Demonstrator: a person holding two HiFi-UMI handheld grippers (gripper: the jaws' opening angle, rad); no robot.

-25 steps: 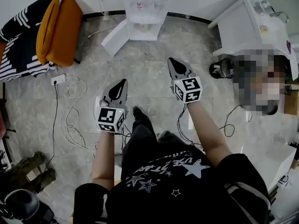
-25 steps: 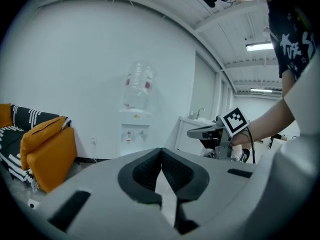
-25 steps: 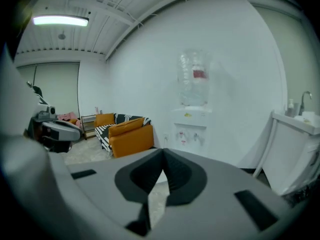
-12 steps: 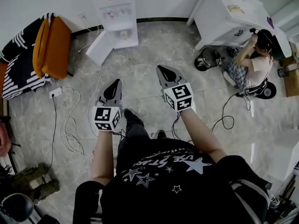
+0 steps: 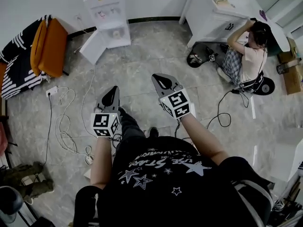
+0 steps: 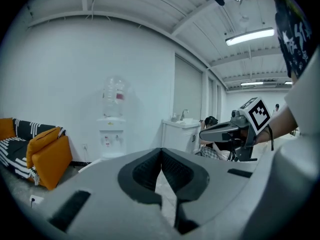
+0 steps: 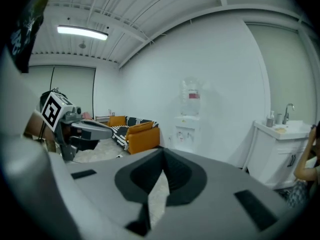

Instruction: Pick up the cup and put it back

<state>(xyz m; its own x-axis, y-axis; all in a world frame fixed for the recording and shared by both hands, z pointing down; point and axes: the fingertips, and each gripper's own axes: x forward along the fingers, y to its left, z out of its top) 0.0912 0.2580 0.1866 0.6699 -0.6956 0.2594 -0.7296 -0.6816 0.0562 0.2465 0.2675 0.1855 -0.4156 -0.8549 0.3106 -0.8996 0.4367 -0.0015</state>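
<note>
No cup shows in any view. In the head view my left gripper [image 5: 113, 90] and right gripper [image 5: 159, 78] are held out side by side over the grey tiled floor, both pointing toward a white water dispenser [image 5: 106, 11]. The left gripper [image 6: 161, 150] is shut with its dark pads meeting and nothing between them. The right gripper [image 7: 163, 152] is likewise shut and empty. Each gripper view also catches the other gripper: the right gripper [image 6: 222, 132] at the right, the left gripper [image 7: 92, 129] at the left.
An orange cushion on a striped sofa [image 5: 46, 46] sits at the left. White cables [image 5: 66, 122] and a power strip [image 5: 52, 91] lie on the floor. A white sink cabinet [image 5: 208, 13] stands at upper right, with a person [image 5: 246, 56] seated beside it.
The head view has swung: the dispenser and sofa slid left and up, and the seated person moved further into view. Both grippers sit lower in the picture and stay shut.
</note>
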